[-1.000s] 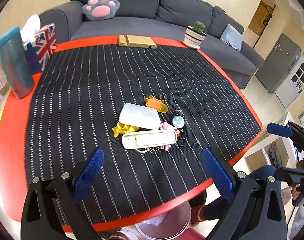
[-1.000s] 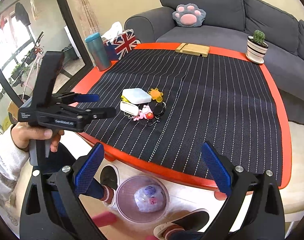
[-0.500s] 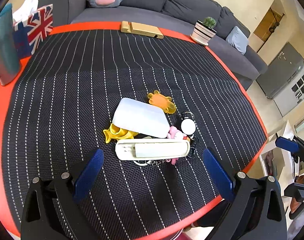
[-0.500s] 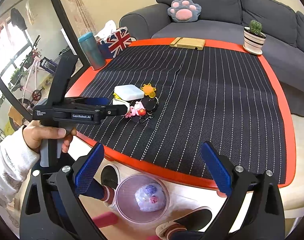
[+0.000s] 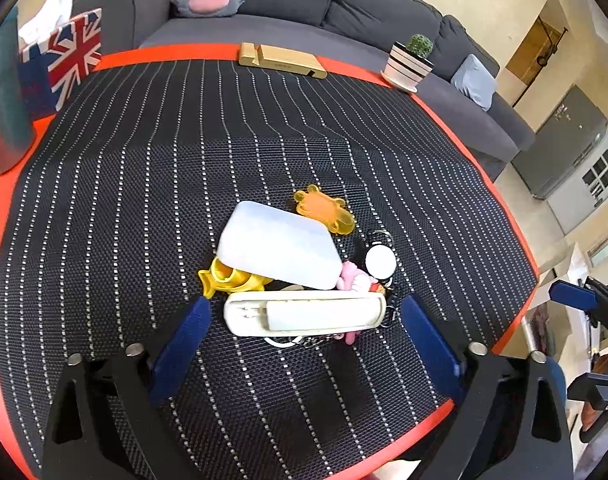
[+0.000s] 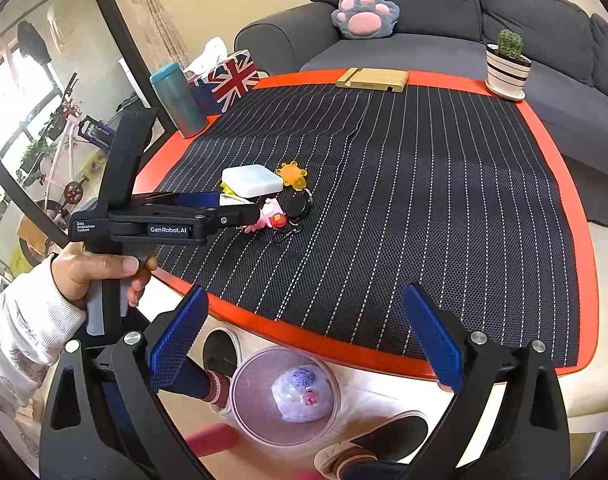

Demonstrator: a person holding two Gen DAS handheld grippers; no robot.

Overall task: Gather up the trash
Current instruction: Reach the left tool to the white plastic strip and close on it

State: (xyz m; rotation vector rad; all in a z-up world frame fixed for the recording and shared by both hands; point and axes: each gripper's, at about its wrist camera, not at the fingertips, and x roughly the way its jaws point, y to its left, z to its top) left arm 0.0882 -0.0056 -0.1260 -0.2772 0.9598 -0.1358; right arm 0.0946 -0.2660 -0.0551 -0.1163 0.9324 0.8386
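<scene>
A small pile lies on the striped black mat (image 5: 152,184): a long white case (image 5: 304,316) at the front, a white box (image 5: 278,246), a yellow toy (image 5: 228,280), an orange bear (image 5: 323,210), a pink figure (image 5: 355,276) and a round badge (image 5: 379,260). My left gripper (image 5: 305,332) straddles the long white case, and its jaws are closing with a small gap at each end. In the right wrist view the left gripper (image 6: 232,204) sits low at the pile, held by a hand (image 6: 92,268). My right gripper (image 6: 305,332) hangs open and empty above the table's front edge.
A clear bin (image 6: 240,372) with a crumpled bag stands on the floor below the red table edge (image 6: 304,336), with feet (image 6: 220,356) beside it. A teal tumbler (image 6: 178,100), flag tissue box (image 6: 228,78), wooden stand (image 6: 371,79) and cactus pot (image 6: 505,72) line the far edge.
My left gripper has come forward and down onto the pile, and its jaws have narrowed around the long white case. The right gripper has stayed almost still.
</scene>
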